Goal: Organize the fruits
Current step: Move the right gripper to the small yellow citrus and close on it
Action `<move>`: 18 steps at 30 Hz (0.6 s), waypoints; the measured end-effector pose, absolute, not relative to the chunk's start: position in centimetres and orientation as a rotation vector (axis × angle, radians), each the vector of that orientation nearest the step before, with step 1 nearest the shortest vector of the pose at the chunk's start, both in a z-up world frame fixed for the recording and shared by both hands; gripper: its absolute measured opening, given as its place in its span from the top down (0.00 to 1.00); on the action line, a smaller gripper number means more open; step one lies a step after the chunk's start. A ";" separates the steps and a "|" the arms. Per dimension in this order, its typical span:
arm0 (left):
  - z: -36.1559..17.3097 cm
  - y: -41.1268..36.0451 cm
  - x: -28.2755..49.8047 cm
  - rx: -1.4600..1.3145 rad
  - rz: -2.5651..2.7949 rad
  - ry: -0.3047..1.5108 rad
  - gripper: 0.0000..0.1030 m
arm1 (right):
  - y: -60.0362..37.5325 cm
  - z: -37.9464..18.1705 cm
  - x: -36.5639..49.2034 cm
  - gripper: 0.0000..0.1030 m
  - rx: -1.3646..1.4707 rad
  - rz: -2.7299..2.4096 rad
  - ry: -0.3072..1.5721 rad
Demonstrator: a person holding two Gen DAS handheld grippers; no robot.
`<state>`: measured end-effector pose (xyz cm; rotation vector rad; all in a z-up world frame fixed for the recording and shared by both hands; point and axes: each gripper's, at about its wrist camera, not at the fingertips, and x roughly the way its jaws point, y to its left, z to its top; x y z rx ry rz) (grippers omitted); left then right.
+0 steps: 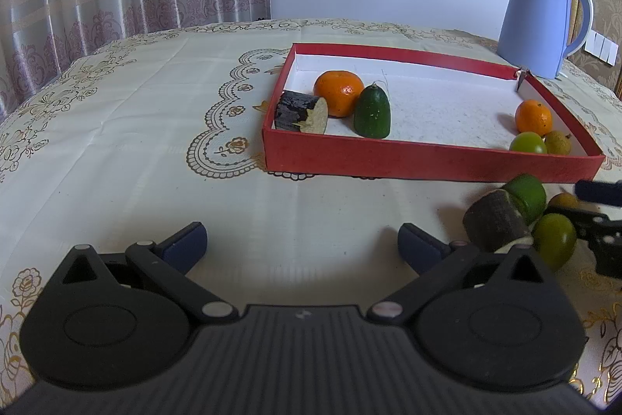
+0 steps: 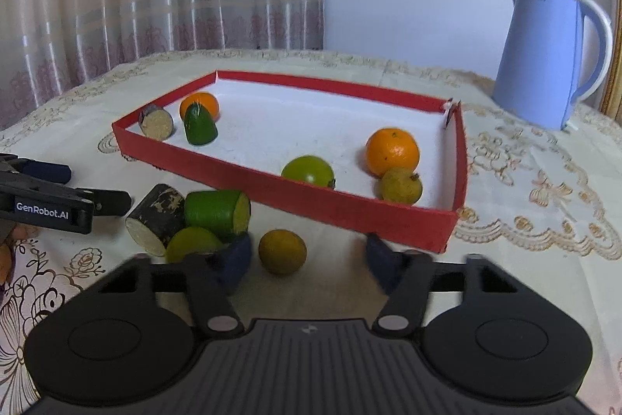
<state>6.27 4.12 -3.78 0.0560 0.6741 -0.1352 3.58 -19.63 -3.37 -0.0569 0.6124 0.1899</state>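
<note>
Right gripper [image 2: 307, 259] jaws stood apart around a round yellow-brown fruit [image 2: 282, 251] on the tablecloth, pads clear of it. Left gripper [image 1: 301, 246] gaped, empty. Farther back, the red shallow cardboard tray [image 2: 350, 211] held oranges and green fruit.

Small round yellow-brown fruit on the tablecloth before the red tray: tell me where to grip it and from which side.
Grip the small round yellow-brown fruit across its widest middle, coming from the near side; the right gripper already straddles it. It is round, with bare cloth on its right.
</note>
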 end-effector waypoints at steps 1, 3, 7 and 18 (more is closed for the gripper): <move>-3.8 4.1 6.3 0.056 -0.135 0.674 0.00 | -19.6 -3.4 3.7 0.50 -0.053 0.190 0.618; -3.8 4.1 6.3 0.056 -0.135 0.674 0.00 | -19.5 -3.4 3.7 0.59 -0.060 0.197 0.615; -3.8 4.1 6.3 0.056 -0.135 0.674 0.00 | -19.2 -3.4 3.4 0.69 -0.080 0.200 0.604; -3.8 4.1 6.3 0.056 -0.135 0.674 0.00 | -19.7 -3.1 3.1 0.75 -0.057 0.179 0.578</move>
